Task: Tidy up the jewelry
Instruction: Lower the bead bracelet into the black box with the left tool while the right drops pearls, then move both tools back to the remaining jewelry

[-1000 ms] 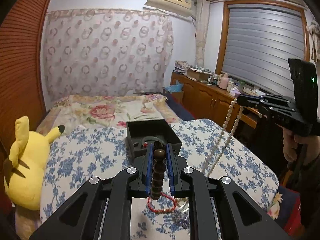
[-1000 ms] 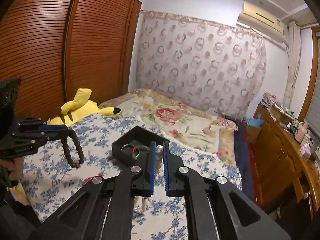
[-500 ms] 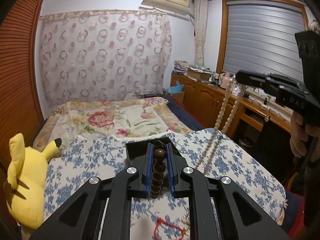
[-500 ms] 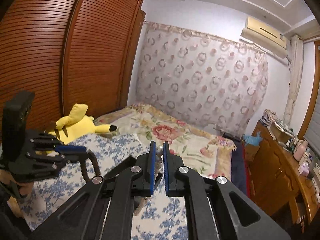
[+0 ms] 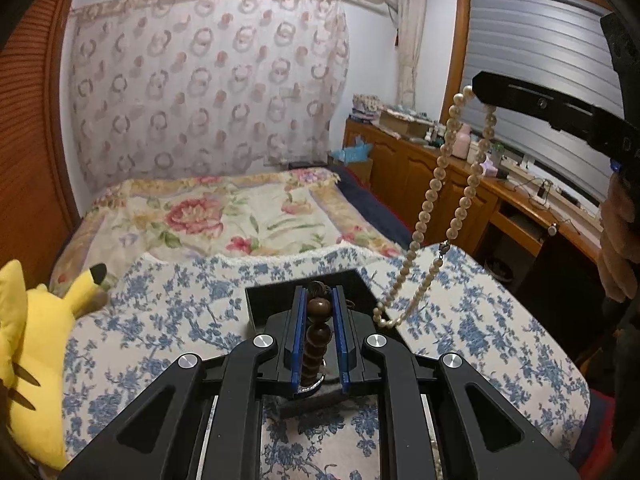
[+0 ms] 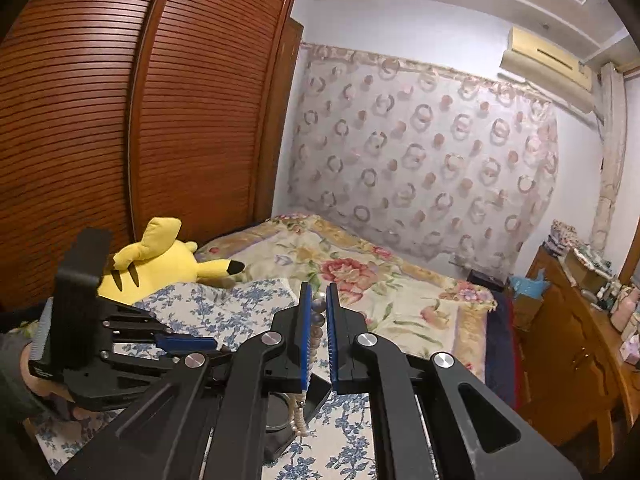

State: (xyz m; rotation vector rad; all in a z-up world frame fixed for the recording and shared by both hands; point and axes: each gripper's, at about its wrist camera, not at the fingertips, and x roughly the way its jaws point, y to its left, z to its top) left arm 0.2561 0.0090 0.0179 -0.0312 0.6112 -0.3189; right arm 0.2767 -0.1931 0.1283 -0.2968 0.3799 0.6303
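Observation:
My left gripper (image 5: 319,294) is shut on a brown wooden bead bracelet (image 5: 318,330) and holds it right over the black jewelry box (image 5: 264,304) on the blue-flowered cloth. My right gripper (image 6: 319,294) is shut on a long pearl necklace (image 6: 318,316). In the left wrist view the pearl necklace (image 5: 432,204) hangs from the right gripper (image 5: 478,82), and its lower loop dangles just right of the box. In the right wrist view the left gripper (image 6: 200,345) is low at the left, over the box (image 6: 316,394).
A yellow plush toy (image 5: 28,360) lies at the left of the bed. A floral quilt (image 5: 224,216) lies behind the cloth. A wooden sideboard (image 5: 420,168) with clutter stands at the right, and a slatted wooden wardrobe (image 6: 100,120) at the left.
Both grippers rose and moved forward over the box. The pearl necklace lifted off the cloth and now hangs free. The red bracelet on the cloth dropped out of view.

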